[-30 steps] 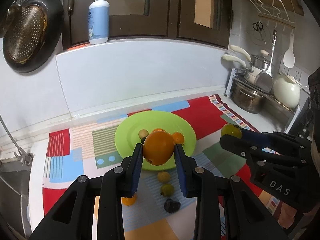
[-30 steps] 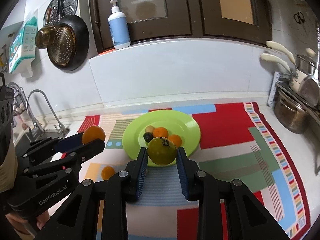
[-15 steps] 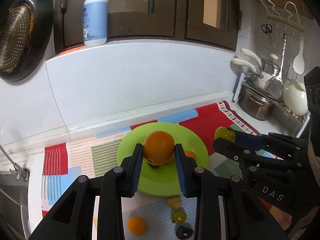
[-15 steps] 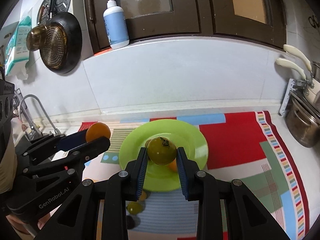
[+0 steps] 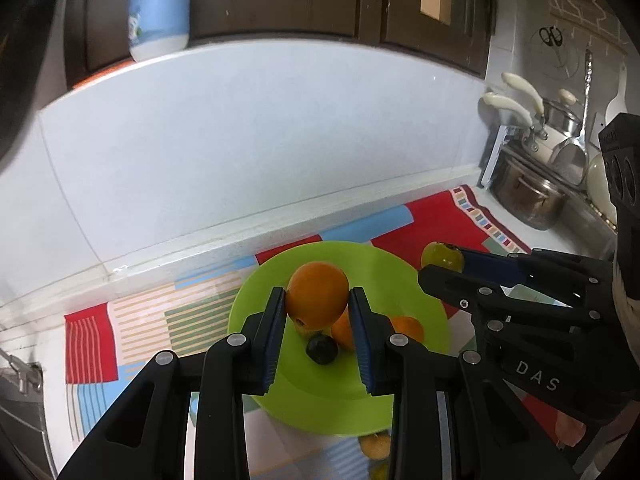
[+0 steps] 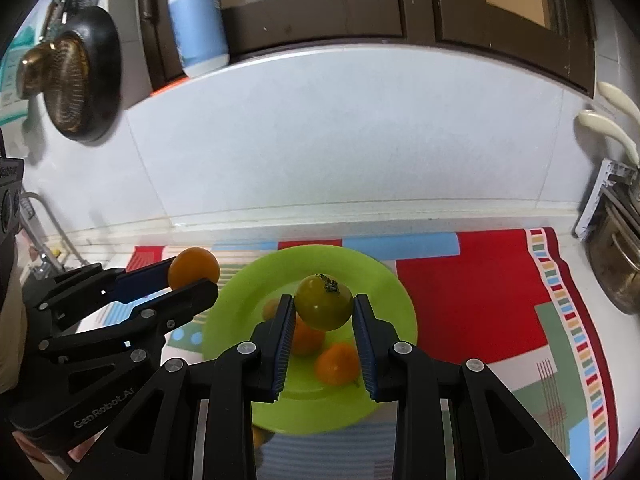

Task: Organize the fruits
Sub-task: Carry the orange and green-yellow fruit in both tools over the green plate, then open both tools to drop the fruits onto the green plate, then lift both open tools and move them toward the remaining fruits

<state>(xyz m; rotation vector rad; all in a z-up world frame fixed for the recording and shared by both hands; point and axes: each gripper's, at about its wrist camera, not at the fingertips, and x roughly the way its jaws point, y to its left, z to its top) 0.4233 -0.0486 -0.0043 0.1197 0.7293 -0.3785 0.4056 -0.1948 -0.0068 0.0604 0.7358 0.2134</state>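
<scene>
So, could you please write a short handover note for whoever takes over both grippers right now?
Left gripper: shut on the orange, above the green plate.
Right gripper: shut on the green tomato, also over the plate.
Done: two oranges and a dark fruit lie on the plate.
Left: set both held fruits down, then fetch the small fruits on the cloth at the plate's near edge.

My left gripper [image 5: 318, 302] and right gripper [image 6: 324, 308] angle downward side by side, jaws clamped.
</scene>
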